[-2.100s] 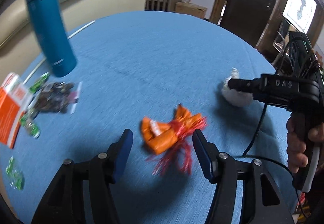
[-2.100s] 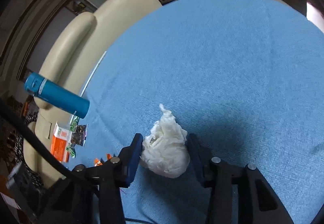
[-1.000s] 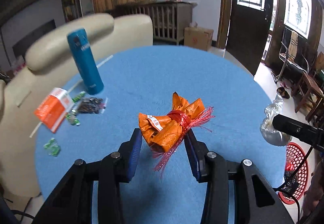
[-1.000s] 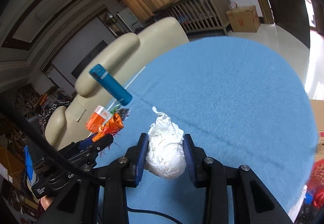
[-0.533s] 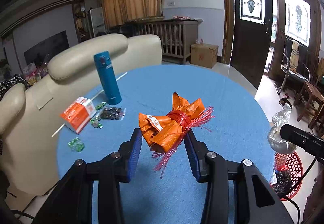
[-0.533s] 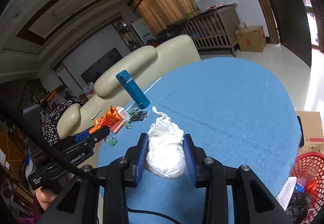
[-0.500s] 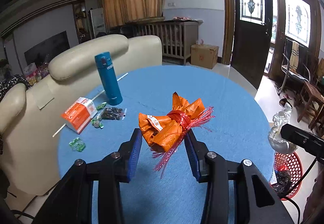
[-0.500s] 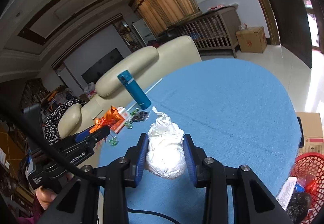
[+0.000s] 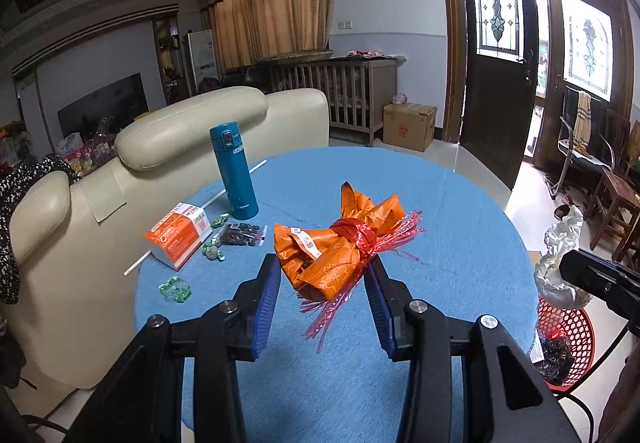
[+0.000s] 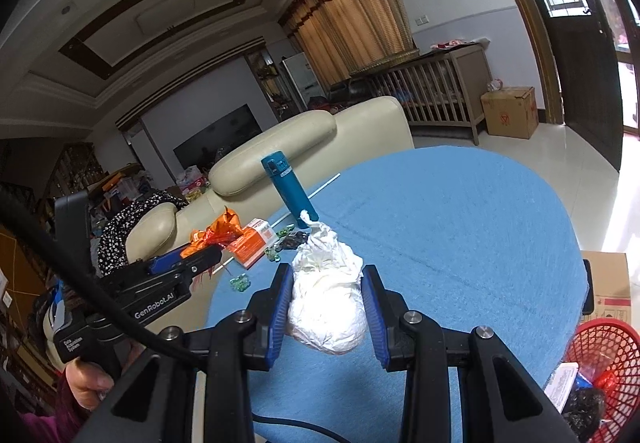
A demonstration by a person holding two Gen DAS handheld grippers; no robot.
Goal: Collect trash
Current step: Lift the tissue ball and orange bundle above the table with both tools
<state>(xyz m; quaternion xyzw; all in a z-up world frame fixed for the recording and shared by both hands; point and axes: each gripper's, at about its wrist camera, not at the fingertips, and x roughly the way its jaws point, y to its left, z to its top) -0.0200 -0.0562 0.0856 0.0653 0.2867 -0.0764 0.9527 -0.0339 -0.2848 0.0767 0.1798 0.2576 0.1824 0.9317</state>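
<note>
My left gripper (image 9: 322,285) is shut on an orange wrapper bundle (image 9: 334,249) tied with red ribbon, held above the round blue table (image 9: 440,227). My right gripper (image 10: 326,303) is shut on a crumpled white plastic bag (image 10: 326,303), also held above the table. The white bag shows at the right edge of the left wrist view (image 9: 560,267). The orange bundle shows in the right wrist view (image 10: 218,231). A red mesh trash basket (image 10: 604,359) stands on the floor to the right of the table, with trash in it; it also shows in the left wrist view (image 9: 572,339).
On the table's left side stand a teal flask (image 9: 236,171), an orange box (image 9: 178,235), a dark snack packet (image 9: 240,235), green candies (image 9: 174,289) and a white stick (image 9: 232,189). A cream sofa (image 9: 160,139) is behind the table. A cardboard box (image 10: 608,283) sits by the basket.
Both grippers closed on their trash and lifted it off the table. Both have risen and drawn back, so the whole table and the red basket show now.
</note>
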